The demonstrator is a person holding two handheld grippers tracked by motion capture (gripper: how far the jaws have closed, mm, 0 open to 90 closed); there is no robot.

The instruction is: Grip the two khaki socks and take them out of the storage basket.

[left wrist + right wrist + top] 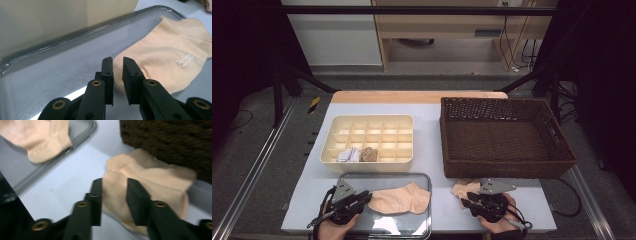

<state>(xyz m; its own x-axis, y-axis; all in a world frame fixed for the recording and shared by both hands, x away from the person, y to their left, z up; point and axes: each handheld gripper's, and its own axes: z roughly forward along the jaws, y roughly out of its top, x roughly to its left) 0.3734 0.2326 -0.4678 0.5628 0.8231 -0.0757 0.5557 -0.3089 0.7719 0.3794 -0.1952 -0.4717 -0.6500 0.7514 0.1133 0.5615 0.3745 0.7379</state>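
A peach ankle sock [402, 199] [165, 55] lies flat on a shiny metal tray [362, 180] [50, 70] at the table's front. My left gripper [368, 197] [118, 60] hovers at the sock's toe end, its jaws a narrow gap apart with no fabric pinched. A second peach sock [463, 189] [152, 180] lies crumpled on the table against the wicker basket [507, 169] [170, 135]. My right gripper [468, 201] [115, 182] straddles this sock with its jaws wide apart; the pads do not squeeze it.
A cream divided organiser box [367, 118] [62, 15] stands behind the tray, with a rolled white sock [348, 155] and a rolled tan sock [369, 154] in its front compartments. The big brown basket fills the right half of the table. A person's hands hold both grippers.
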